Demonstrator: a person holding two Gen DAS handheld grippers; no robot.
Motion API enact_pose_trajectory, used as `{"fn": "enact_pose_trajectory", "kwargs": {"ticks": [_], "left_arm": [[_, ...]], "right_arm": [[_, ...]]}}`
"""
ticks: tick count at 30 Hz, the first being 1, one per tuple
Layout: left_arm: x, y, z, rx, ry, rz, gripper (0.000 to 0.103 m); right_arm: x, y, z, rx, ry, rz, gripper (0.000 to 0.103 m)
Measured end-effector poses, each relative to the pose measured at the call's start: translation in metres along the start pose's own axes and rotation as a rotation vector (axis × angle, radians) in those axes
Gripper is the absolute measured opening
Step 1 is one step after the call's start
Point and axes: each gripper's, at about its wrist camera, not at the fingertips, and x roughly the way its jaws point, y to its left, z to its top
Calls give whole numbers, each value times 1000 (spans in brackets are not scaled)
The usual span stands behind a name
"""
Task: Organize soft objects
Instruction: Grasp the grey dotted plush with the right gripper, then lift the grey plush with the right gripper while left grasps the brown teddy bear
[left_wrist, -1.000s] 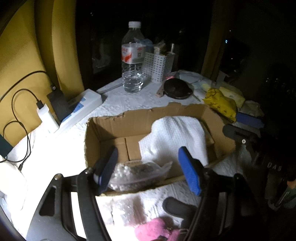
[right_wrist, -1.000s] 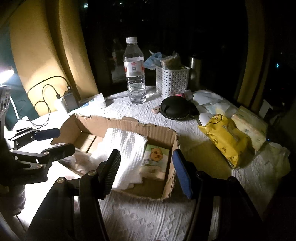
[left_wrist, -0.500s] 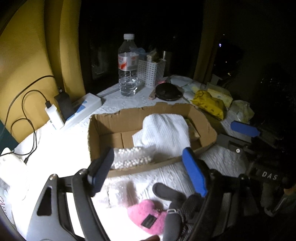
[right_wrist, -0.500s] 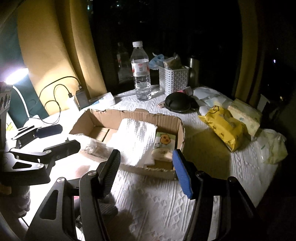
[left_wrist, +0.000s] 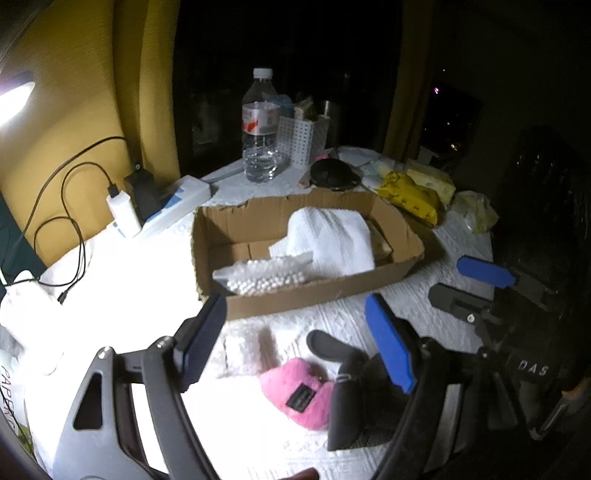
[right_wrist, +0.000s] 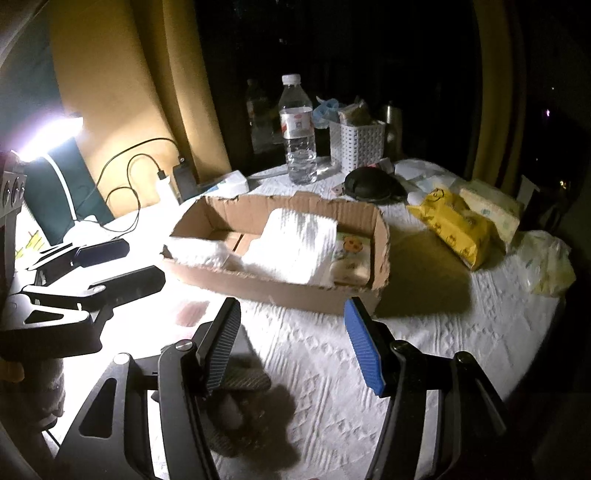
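A bubble-wrap bag (left_wrist: 264, 277) and a white towel (left_wrist: 332, 240) are held in the cardboard box (left_wrist: 317, 295); a pink plush (left_wrist: 295, 395) is seen nearer, between the parted fingers of the left gripper (left_wrist: 295, 345).

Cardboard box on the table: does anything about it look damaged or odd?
Yes. The cardboard box has its flaps torn off, leaving ragged, uneven rims, most visibly along the far wall and right corner. Inside, the folded white towel lies at a slant. Nothing looks spilled.
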Motion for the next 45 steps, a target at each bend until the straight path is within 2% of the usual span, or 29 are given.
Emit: {"fn": "enact_pose_trajectory", "kwargs": {"ticks": [15,26,27,34,40,45], "left_arm": [[-11,20,-38,-21,41,28,79],[-4,41,-52,-60,80,52,79],[-3,41,-53,-60,83,55,79],[4,40,-55,-59,99,58,79],[9,31,-55,-45,111,57,79],[15,18,-56,-25,129,50,79]], "right_arm": [[24,39,-41,-6,98,72,62],[53,71,-53,-65,168,129,61],[56,72,-54,-69,174,133,60],[50,69,-52,-68,158,161,30],[29,52,-44,-22,96,187,22],[9,32,-36,21,37,186,21]]}}
